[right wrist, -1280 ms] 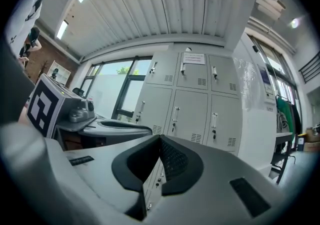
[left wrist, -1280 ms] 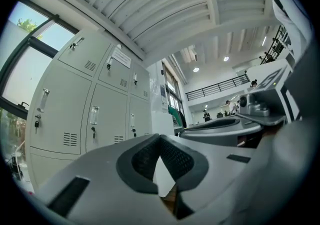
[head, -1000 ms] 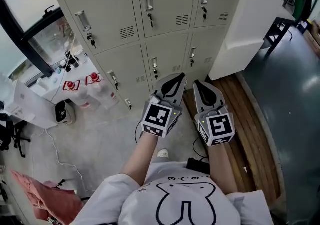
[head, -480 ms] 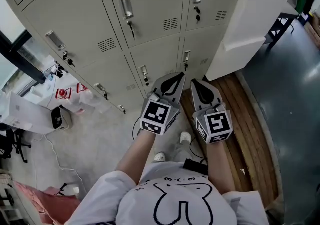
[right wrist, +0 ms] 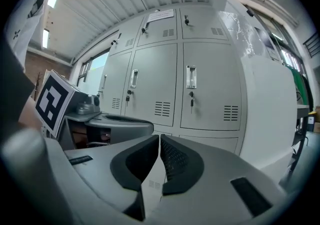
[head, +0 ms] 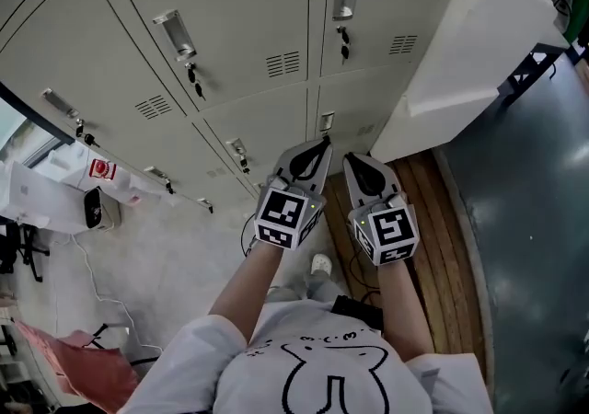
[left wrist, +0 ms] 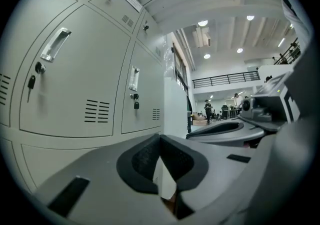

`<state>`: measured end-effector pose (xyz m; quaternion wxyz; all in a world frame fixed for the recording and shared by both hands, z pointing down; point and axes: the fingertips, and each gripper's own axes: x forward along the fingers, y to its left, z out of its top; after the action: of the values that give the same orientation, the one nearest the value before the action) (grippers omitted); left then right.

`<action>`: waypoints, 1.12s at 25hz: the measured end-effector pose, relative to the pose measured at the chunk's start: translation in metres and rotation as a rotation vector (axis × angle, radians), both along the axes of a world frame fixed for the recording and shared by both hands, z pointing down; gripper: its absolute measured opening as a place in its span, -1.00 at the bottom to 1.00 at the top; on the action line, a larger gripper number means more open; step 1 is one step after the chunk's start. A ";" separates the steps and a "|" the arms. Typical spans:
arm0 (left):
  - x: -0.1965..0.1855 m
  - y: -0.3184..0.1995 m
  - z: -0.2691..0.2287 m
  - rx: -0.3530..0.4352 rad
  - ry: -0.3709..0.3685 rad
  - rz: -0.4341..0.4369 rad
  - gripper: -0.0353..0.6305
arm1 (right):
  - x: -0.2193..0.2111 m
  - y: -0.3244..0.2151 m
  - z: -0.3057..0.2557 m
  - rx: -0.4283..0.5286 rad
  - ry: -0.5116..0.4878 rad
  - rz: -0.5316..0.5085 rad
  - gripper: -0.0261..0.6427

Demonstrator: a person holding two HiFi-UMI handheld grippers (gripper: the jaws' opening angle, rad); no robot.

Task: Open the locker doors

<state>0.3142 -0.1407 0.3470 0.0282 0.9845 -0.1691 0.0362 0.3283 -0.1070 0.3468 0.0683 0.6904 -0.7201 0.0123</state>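
Okay, you are holding both tongs out in front of you, side by side, pointing roughly level at the lockers. The left gripper (head: 319, 147) is showing its jaws pressed together with nothing between them. The right gripper (head: 355, 162) is doing the same: pads meeting, empty. My read on why: you are only lining up on the lockers, so there is nothing to pinch yet, and the jaws will need spreading before they take a handle.

The locker doors (head: 241, 7) are standing on the far side, all looking shut. The gripper tips are hanging near the lower row and touching none of them. Each door is carrying a recessed handle (head: 173, 33) with a key (head: 195, 81) dangling in the lock just below it. The keys are presumably sitting there so the doors can be freed without hunting for one. A white cabinet (head: 460, 44) is standing just right of the lockers, crowding the rightmost column, so that side is probably leaving less room to work.

On writing, a paper label (right wrist: 161, 15) is sitting on an upper door in the right gripper view, its print too small to read. Bottles (head: 101, 168) on the floor at far left are showing red-and-white labels, possibly a brand, but they are unreadable. The marker cube (head: 281, 217) on each gripper is showing black-and-white squares only, no letters.
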 end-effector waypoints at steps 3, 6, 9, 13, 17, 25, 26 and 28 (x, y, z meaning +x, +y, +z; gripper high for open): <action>0.015 -0.008 0.017 -0.007 -0.027 -0.018 -0.86 | 0.019 -0.008 0.016 -0.028 -0.007 -0.024 -0.79; 0.022 -0.022 0.034 -0.015 -0.049 -0.041 -0.86 | 0.031 -0.021 0.032 -0.047 -0.025 -0.049 -0.72; 0.027 -0.042 0.046 -0.020 -0.057 -0.067 -0.86 | 0.038 -0.041 0.054 -0.070 -0.037 -0.068 -0.68; 0.032 -0.061 0.070 -0.014 -0.098 -0.057 -0.86 | 0.049 -0.070 0.098 -0.131 -0.045 -0.064 -0.66; 0.035 -0.075 0.100 -0.019 -0.141 -0.056 -0.86 | 0.059 -0.095 0.141 -0.169 -0.050 -0.038 -0.66; 0.035 -0.097 0.140 -0.070 -0.170 -0.077 -0.86 | 0.082 -0.152 0.198 -0.197 -0.037 0.024 -0.65; 0.035 -0.100 0.143 -0.074 -0.168 -0.083 -0.86 | 0.084 -0.159 0.202 -0.202 -0.037 0.024 -0.65; 0.036 -0.103 0.147 -0.083 -0.172 -0.087 -0.86 | 0.086 -0.170 0.210 -0.214 -0.042 0.023 -0.65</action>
<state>0.3501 -0.2437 0.4940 0.0558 0.9675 -0.2119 0.1262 0.4140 -0.2770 0.5567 0.1264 0.6870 -0.7079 0.1045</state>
